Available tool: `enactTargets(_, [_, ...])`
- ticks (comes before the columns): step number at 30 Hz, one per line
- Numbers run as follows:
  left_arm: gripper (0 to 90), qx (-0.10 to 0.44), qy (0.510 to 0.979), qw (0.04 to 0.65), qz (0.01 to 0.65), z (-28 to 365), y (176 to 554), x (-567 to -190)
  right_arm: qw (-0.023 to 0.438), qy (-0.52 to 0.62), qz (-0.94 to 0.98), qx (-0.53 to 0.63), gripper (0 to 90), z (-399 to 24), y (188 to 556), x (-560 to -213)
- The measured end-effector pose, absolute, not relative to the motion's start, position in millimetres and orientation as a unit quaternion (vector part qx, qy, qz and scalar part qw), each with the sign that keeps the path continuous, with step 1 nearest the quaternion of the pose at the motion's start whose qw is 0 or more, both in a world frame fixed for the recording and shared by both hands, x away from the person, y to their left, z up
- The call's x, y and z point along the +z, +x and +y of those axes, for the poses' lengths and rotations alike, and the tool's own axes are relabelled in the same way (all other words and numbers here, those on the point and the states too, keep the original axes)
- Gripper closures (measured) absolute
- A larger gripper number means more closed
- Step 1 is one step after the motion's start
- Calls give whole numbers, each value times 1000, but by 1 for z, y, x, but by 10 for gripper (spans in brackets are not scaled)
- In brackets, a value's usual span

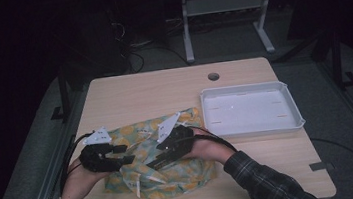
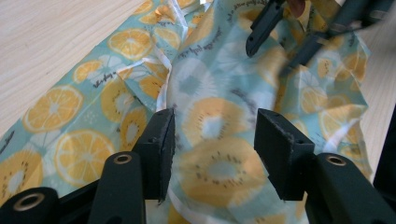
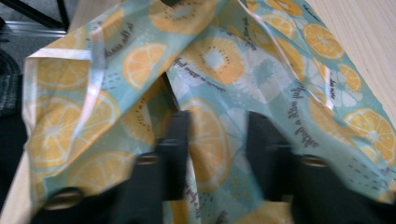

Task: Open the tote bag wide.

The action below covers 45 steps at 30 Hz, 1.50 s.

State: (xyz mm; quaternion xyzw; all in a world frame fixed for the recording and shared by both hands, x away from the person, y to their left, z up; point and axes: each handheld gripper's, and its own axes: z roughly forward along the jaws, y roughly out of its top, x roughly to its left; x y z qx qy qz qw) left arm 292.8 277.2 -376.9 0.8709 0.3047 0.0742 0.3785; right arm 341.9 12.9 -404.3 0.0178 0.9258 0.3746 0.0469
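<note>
At the near edge of the worktop [image 1: 128, 92] two forearms come in, each hand gripping a hand-held gripper. The left hand-held gripper [image 1: 126, 154] hangs over the near left part of a crumpled cloth [image 1: 173, 175] printed with orange slices; its jaws stand apart with cloth under the gap, pads not pressing it. The right hand-held gripper [image 1: 155, 163] lies over the middle of the cloth, and in its own view a fold of cloth runs up between its jaws, blurred, so I cannot tell whether they pinch it. Farther back and to the right, apart from the cloth, sits a shallow white tray [image 1: 294, 111]
</note>
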Motion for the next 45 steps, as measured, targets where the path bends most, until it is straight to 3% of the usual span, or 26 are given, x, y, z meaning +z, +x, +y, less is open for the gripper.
enactTargets(4, [429, 79, 861, 382, 326, 287, 281, -377, 43, 20, 927, 372, 871, 14, 344, -406])
enactTargets(11, [371, 80, 851, 372, 361, 299, 265, -383, 42, 20, 925, 377, 884, 12, 345, -405])
enactTargets(17, [358, 75, 845, 379, 370, 300, 274, -389, 40, 15, 923, 382, 885, 12, 345, -405])
enactTargets(22, [489, 69, 844, 374, 378, 300, 286, -394, 40, 14, 922, 384, 887, 12, 344, -404])
enactTargets(26, [744, 62, 847, 368, 379, 300, 292, -398, 40, 15, 921, 387, 889, 11, 343, -403])
enactTargets(27, [850, 59, 848, 369, 376, 300, 292, -398, 40, 14, 920, 388, 890, 11, 343, -403])
enactTargets(28, [890, 55, 848, 370, 375, 300, 291, -397, 42, 15, 920, 390, 890, 11, 343, -402])
enactTargets(36, [899, 54, 852, 378, 359, 306, 264, -383, 52, 31, 914, 402, 891, 5, 348, -394])
enactTargets(45, [900, 50, 859, 357, 363, 314, 238, -392, 73, 59, 910, 404, 892, 0, 363, -384])
